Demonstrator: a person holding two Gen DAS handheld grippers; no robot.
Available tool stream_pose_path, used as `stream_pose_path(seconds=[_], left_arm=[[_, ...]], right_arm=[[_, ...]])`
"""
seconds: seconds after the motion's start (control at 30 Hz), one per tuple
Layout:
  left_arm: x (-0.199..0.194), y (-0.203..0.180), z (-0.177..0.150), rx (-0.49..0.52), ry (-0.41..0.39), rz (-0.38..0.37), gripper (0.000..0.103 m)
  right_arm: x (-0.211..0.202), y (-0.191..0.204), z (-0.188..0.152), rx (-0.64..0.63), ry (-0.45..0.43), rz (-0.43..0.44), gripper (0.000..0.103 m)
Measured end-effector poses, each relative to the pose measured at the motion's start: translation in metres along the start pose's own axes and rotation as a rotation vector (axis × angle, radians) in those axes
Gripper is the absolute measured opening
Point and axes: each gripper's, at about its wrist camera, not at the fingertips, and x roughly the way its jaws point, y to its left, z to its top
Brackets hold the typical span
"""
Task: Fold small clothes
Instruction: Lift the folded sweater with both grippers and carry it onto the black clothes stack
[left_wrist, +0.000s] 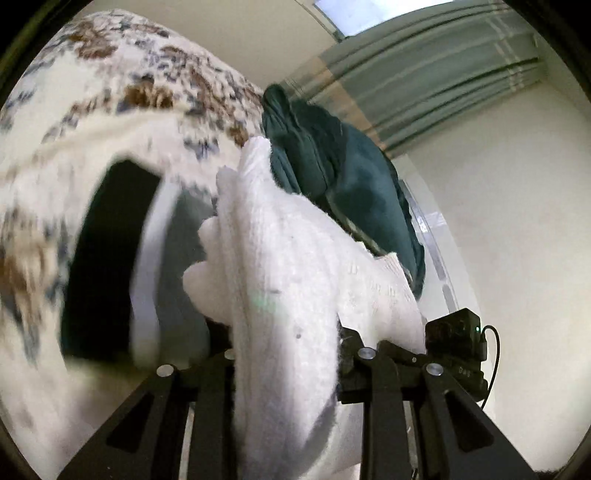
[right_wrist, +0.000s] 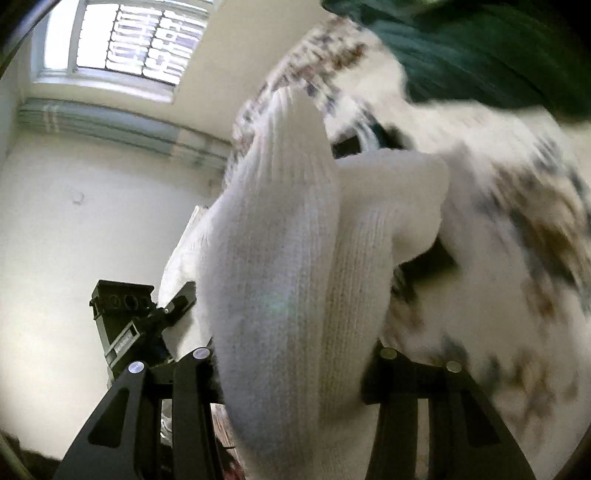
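Observation:
A white ribbed knit garment, perhaps a sock, fills the middle of the left wrist view and hangs lifted off the bed. My left gripper is shut on one end of it, and the cloth hides the fingertips. My right gripper is shut on another part of the same white knit garment, which bulges up between its jaws. Each gripper shows in the other's view: the right gripper close on the right, the left gripper close on the left. The two stand side by side, a short way apart.
A dark green garment lies crumpled on the white bedspread with its brown and blue pattern, and shows again as the green garment. A blurred black and grey cloth lies on the bed. Grey-green curtain, window and plain walls stand behind.

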Motion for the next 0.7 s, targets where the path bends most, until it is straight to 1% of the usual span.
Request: stream_pose_path(seconds=[0.03, 0.07, 0.1, 0.17, 0.2, 0.27, 0.33, 0.37, 0.4, 0.47, 0.5, 0.53, 0.57, 0.63, 0.67, 0.7], left_arm=[[0.005, 0.009, 0.018, 0.006, 0.003, 0.022, 0.023], [0.01, 0.021, 0.033, 0.004, 0.008, 0.026, 0.023], [0.016, 0.035, 0.046, -0.001, 0.011, 0.033, 0.023], [0.033, 0.064, 0.066, -0.002, 0.038, 0.07, 0.023], [0.042, 0.075, 0.067, -0.004, 0.052, 0.094, 0.023], [0.06, 0.098, 0.063, -0.015, 0.107, 0.133, 0.024], [0.078, 0.119, 0.057, -0.044, 0.161, 0.158, 0.028], [0.08, 0.125, 0.053, -0.06, 0.173, 0.154, 0.031], [0.078, 0.128, 0.05, -0.078, 0.175, 0.146, 0.035], [0.061, 0.127, 0.04, -0.104, 0.148, 0.103, 0.038], [0.052, 0.125, 0.037, -0.106, 0.138, 0.101, 0.042], [0.045, 0.124, 0.032, -0.102, 0.131, 0.109, 0.048], [0.034, 0.121, 0.021, -0.094, 0.115, 0.116, 0.049], [0.032, 0.122, 0.015, -0.093, 0.112, 0.108, 0.049], [0.03, 0.123, 0.009, -0.087, 0.105, 0.119, 0.048], [0.028, 0.123, 0.004, -0.072, 0.081, 0.129, 0.047]], right_arm=[[0.01, 0.005, 0.016, -0.001, -0.01, 0.01, 0.049], [0.028, 0.015, 0.04, -0.007, -0.026, 0.01, 0.049], [0.042, 0.018, 0.054, -0.012, -0.033, 0.012, 0.049], [0.08, 0.016, 0.081, 0.001, -0.03, 0.009, 0.049], [0.099, 0.011, 0.093, 0.004, -0.019, -0.003, 0.049], [0.13, 0.0, 0.108, 0.009, 0.005, -0.025, 0.049], [0.155, -0.013, 0.122, 0.025, 0.034, -0.064, 0.049], [0.165, -0.025, 0.122, 0.03, 0.051, -0.098, 0.051], [0.174, -0.034, 0.125, 0.042, 0.07, -0.126, 0.057], [0.18, -0.049, 0.131, 0.099, 0.104, -0.151, 0.063], [0.176, -0.052, 0.133, 0.118, 0.101, -0.155, 0.067], [0.166, -0.053, 0.129, 0.132, 0.085, -0.168, 0.068], [0.157, -0.053, 0.125, 0.14, 0.069, -0.17, 0.068], [0.14, -0.049, 0.114, 0.137, 0.054, -0.203, 0.069], [0.133, -0.047, 0.107, 0.127, 0.05, -0.208, 0.072], [0.129, -0.045, 0.099, 0.112, 0.053, -0.226, 0.072]])
